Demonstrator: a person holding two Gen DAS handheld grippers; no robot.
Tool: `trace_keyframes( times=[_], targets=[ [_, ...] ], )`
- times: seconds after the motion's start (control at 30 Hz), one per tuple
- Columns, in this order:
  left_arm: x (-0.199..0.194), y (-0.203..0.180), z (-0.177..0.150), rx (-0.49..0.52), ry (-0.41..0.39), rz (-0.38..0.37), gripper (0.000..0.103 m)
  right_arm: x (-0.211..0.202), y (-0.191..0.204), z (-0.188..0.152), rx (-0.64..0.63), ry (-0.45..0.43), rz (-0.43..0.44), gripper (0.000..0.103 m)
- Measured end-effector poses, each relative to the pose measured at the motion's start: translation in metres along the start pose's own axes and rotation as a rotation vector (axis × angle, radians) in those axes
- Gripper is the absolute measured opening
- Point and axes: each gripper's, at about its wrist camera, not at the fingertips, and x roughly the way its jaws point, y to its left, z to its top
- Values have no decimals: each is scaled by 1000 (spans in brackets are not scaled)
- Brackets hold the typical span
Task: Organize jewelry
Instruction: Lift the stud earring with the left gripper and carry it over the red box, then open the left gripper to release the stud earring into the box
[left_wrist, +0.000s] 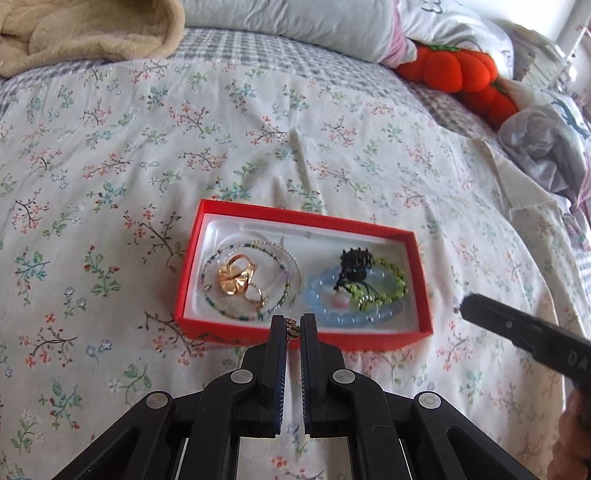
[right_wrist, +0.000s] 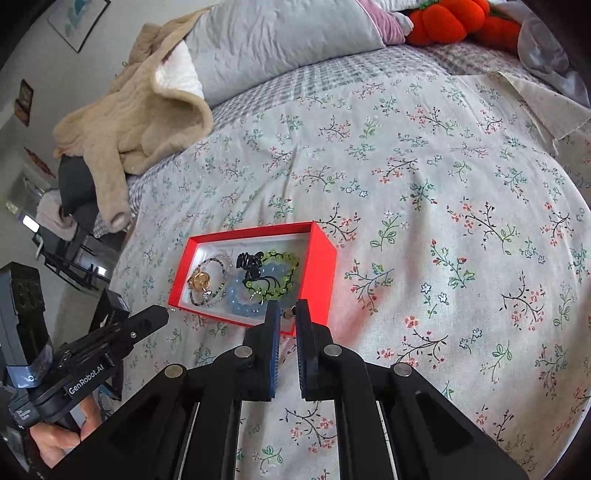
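The left gripper (left_wrist: 291, 325) pinches a gold chain end (left_wrist: 292, 328); the right gripper (right_wrist: 287, 314) pinches its silver clasp (right_wrist: 287, 314), at 6 o'clock of the red jewelry box (left_wrist: 419, 273).

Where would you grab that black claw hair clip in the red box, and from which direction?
Take the black claw clip across its raised body, coming down from above. It sits on top of the blue bead bracelet and the green bead bracelet, so it stands proud of them, while the red box walls block any sideways approach. Probably a gentle pinch would do.
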Motion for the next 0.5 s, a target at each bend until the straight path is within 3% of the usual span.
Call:
trace_keyframes(
  times=[0.5],
  targets=[
    [36,-8,21,-51,35,33,3,5,-9,7,10,9,6,8]
  ],
)
